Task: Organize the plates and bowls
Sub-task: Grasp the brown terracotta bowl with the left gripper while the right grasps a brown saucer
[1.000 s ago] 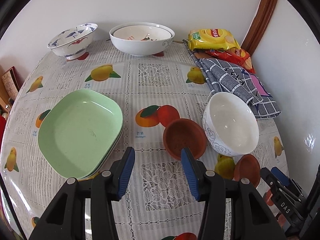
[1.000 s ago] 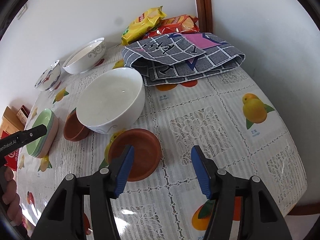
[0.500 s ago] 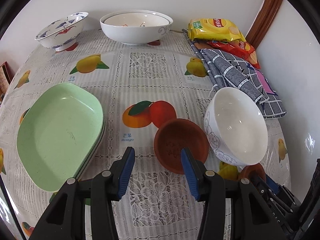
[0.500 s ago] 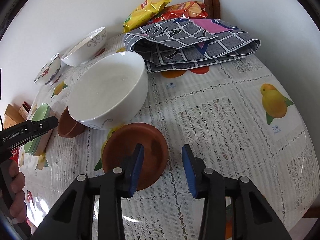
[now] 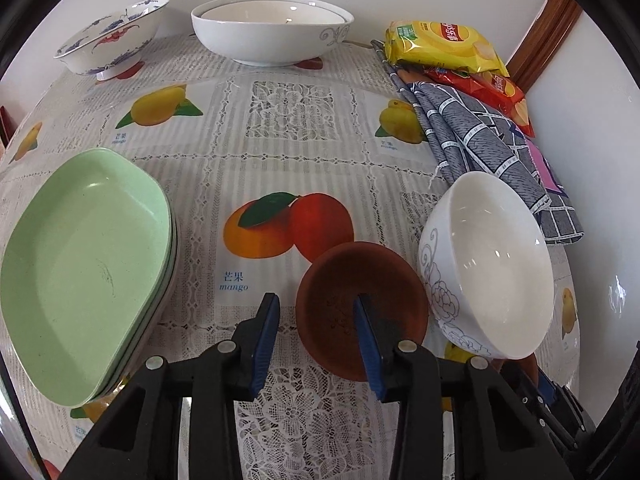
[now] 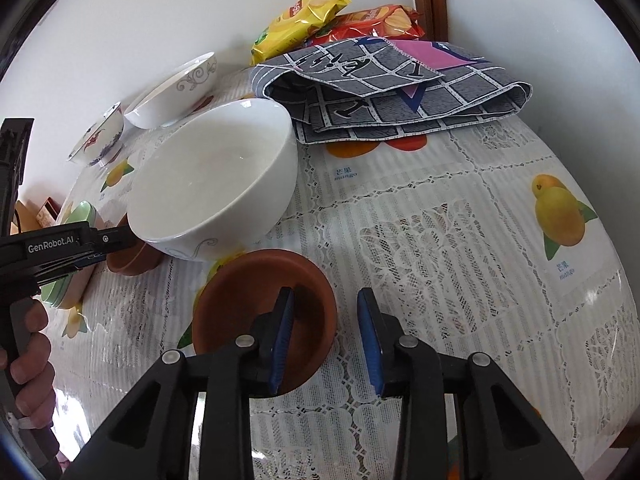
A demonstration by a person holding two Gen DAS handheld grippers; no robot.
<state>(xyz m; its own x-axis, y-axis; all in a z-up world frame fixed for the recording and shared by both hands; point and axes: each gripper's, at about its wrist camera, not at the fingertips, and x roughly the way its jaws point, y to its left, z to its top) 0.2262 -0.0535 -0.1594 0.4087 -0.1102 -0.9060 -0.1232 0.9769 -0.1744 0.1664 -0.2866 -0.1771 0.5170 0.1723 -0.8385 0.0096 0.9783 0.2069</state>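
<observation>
Both tongs, left (image 5: 316,334) and right (image 6: 326,332), advanced, jaws apart, straddling brown saucers' rims (image 5: 362,310).

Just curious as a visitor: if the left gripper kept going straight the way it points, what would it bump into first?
Most likely the brown saucer: the left gripper is open, and the saucer's near rim sits between its fingers. Depth is hard to judge.

Stacked plates (image 5: 86,268) left, small dish (image 5: 362,308) centre, bowl (image 5: 486,266) touching its right, cloth (image 5: 486,148) behind, snack bags (image 5: 442,46) far-right corner.
</observation>
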